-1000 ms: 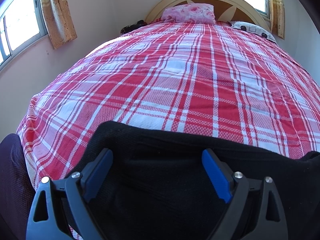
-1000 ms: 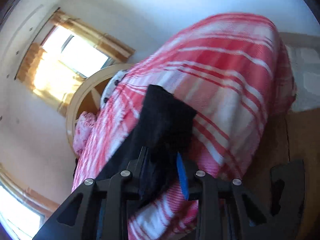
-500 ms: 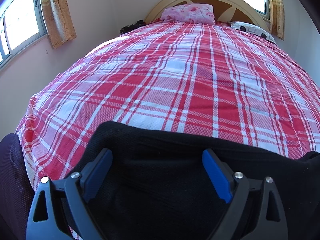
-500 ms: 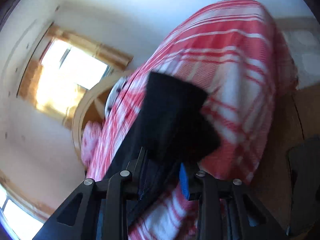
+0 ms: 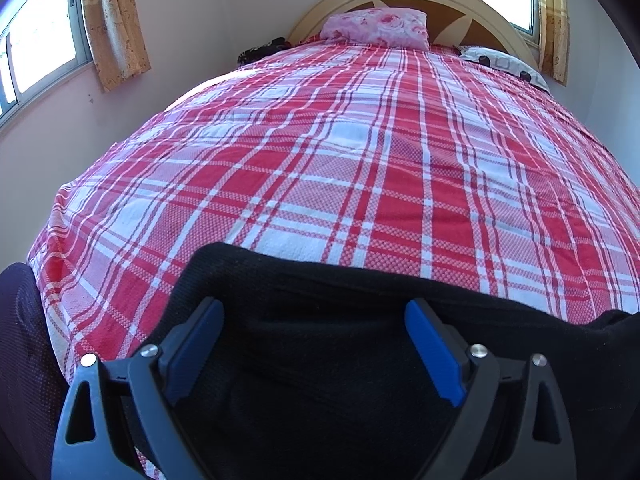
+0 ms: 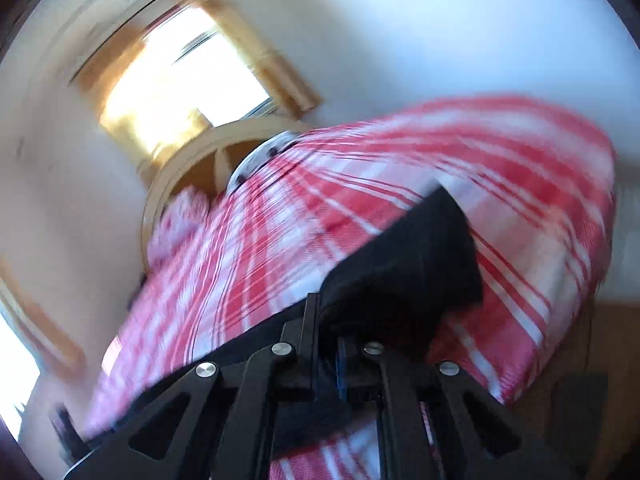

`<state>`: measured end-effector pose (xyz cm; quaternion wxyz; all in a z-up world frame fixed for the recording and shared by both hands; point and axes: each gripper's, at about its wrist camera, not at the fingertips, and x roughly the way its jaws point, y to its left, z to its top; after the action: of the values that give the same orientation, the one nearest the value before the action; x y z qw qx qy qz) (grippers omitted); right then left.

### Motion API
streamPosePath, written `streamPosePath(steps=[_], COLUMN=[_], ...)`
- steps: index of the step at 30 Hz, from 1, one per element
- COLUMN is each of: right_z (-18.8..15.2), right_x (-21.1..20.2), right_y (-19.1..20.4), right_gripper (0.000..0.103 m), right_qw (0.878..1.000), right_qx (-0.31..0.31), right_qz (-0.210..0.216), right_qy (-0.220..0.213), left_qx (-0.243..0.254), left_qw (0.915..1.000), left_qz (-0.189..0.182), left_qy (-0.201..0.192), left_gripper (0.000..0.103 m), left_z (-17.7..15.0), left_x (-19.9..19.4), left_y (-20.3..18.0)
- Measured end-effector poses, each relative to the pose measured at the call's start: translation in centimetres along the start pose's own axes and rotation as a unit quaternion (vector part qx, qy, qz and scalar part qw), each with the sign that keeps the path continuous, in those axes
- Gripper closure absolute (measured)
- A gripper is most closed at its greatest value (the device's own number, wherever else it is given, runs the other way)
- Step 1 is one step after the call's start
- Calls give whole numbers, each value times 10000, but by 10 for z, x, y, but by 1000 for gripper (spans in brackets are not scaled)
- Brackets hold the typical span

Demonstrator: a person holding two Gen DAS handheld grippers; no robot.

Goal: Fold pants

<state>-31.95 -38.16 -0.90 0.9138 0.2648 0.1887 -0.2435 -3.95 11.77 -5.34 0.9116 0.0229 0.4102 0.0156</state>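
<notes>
Right hand-held gripper (image 6: 330,344) now has its jaws pressed together on a fold of the pants (image 6: 404,268); a second ago they stood partly apart with the cloth loose between them, so the pinch has only just been made. Black cloth bunches up just ahead of its fingertips and stands off the bed (image 6: 540,200), where a second ago it lay lower against the plaid sheet. View is motion-blurred and the room sits at a different angle than before, which reads as the hand lifting and rolling while it carries the cloth

Left hand-held gripper (image 5: 316,344) is unchanged from a second ago: jaws spread wide, blue pads (image 5: 434,354) well apart, hanging over the near part of the pants (image 5: 340,360), nothing pinched. Can't tell if its fingers touch the cloth or sit just above it

Pants lie at the near edge of the bed, directly under and ahead of the left gripper, running off to its right; far plaid area toward the pillow (image 5: 376,26) is bare

Meaning for the task, my read: grasp phase is over on the right side, fold-over is starting. Right end should get carried across toward the left end. Left is likely just pinning or waiting

Risk: thin pinch on a bunched edge, could slip mid-swing or drag the lower layer along
</notes>
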Motion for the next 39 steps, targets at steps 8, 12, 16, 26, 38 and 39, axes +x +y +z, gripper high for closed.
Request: streamPosePath(steps=[8, 12, 16, 26, 38, 39], right_z=[-88, -132, -142, -123, -135, -136], right_x=[63, 83, 76, 23, 8, 11], right_y=[182, 207, 208, 193, 209, 207], right_gripper=[96, 96, 95, 40, 41, 41], right_qw=[9297, 8983, 8891, 9355, 9382, 9372], right_qx=[-3577, -4316, -4517, -3109, -3161, -3231], right_qz=[22, -230, -371, 1157, 948, 745], right_qy=[875, 791, 640, 1218, 1044, 1084], left_qx=[-5, 6, 77, 89, 282, 209], left_qw=[9999, 9998, 9998, 9984, 9987, 9989], left_qz=[-144, -210, -167, -542, -417, -419], left_qy=[-37, -49, -97, -155, -119, -56], left_gripper=[8, 8, 8, 8, 8, 8], left_z=[-3, -3, -4, -2, -7, -9], left_x=[-6, -7, -6, -27, -27, -24], left_y=[1, 3, 0, -8, -11, -6])
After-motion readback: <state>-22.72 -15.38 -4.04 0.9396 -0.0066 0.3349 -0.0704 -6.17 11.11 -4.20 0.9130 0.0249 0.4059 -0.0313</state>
